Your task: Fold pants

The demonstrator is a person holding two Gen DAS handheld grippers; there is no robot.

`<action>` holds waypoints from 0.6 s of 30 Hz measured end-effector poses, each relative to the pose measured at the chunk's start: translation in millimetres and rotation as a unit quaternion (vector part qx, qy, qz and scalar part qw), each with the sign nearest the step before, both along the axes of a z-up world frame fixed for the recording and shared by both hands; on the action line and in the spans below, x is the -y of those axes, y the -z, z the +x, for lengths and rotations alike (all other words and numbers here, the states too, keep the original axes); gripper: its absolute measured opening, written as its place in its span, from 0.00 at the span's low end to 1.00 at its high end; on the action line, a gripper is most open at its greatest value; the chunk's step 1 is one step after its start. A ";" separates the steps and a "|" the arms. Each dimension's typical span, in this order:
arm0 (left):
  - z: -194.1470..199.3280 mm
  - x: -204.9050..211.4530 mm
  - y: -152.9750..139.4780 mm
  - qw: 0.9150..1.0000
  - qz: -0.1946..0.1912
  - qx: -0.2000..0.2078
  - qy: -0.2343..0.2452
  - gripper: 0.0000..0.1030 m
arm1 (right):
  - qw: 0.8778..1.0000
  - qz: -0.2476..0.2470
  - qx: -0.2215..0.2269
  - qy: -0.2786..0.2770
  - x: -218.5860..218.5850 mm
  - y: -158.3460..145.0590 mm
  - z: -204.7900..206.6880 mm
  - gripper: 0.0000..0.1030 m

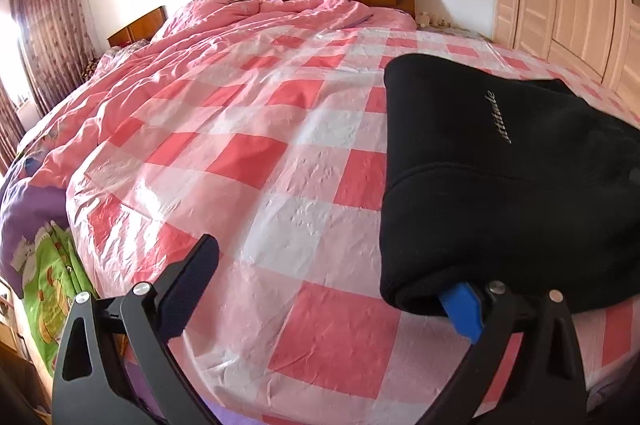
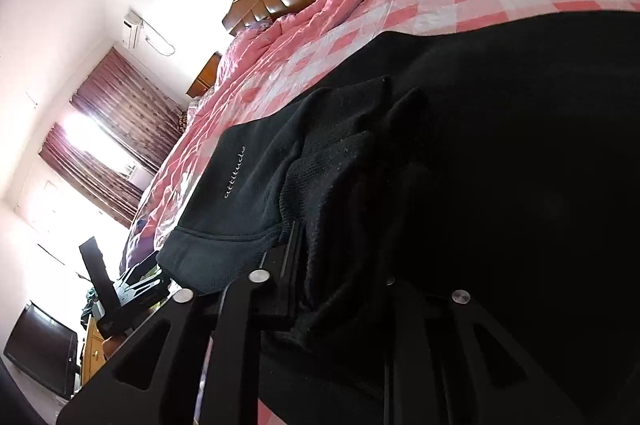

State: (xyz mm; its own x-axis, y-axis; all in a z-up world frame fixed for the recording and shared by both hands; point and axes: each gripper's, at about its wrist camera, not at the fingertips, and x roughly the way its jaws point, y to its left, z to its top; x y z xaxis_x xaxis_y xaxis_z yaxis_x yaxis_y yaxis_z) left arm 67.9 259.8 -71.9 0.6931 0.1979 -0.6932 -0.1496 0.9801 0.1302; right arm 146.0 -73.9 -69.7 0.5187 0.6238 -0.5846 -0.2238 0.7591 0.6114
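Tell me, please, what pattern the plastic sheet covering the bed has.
The plastic sheet has a pink, red and white check, clearest in the left wrist view.

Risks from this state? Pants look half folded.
1. The left gripper is open, and only its blue-padded finger is tucked under the black pants, so the fold may slide off.
2. The plastic checkered sheet looks slick; the bundle could drift.
3. Fabric smothers the right gripper, hiding its grasp.

Matt black fleece pants (image 1: 500,161) lie on a glossy, crinkled plastic sheet (image 1: 248,161).
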 end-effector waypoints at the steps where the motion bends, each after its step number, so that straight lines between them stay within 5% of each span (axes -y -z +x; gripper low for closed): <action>1: -0.4 0.1 -0.6 1.000 0.003 -0.003 0.005 0.98 | 1.000 -0.012 -0.002 -0.003 -1.7 -2.6 -0.2 0.37; 3: -2.9 -1.4 -3.6 1.000 0.008 -0.019 0.020 0.98 | 0.999 -0.031 -0.007 -0.030 -5.5 -8.4 -3.7 0.68; 7: -27.4 -2.4 -22.5 0.995 -0.020 -0.054 0.086 0.96 | 0.987 -0.139 0.074 0.016 21.5 -46.6 -27.6 0.68; 11: -44.0 -17.5 -83.8 0.988 -0.131 0.037 0.079 0.97 | 0.973 -0.193 0.119 0.052 36.9 -74.0 -25.8 0.68; 15: 13.9 22.2 -106.3 0.986 -0.135 0.055 0.082 0.97 | 0.968 -0.209 0.139 -0.012 -10.4 -75.8 -8.1 0.63; 18: 73.5 58.1 -86.5 0.982 -0.153 0.014 0.115 0.97 | 0.961 -0.232 0.137 -0.068 -54.8 -61.4 -2.0 0.62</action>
State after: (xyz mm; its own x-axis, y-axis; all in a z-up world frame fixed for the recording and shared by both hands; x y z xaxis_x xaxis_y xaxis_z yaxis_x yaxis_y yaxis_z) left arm 141.4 201.8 14.6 0.7142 -0.1793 -0.6766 0.0801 0.9812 -0.1755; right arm 144.0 -19.1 -8.3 0.6248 0.4021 -0.6693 -0.4441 0.8880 0.1190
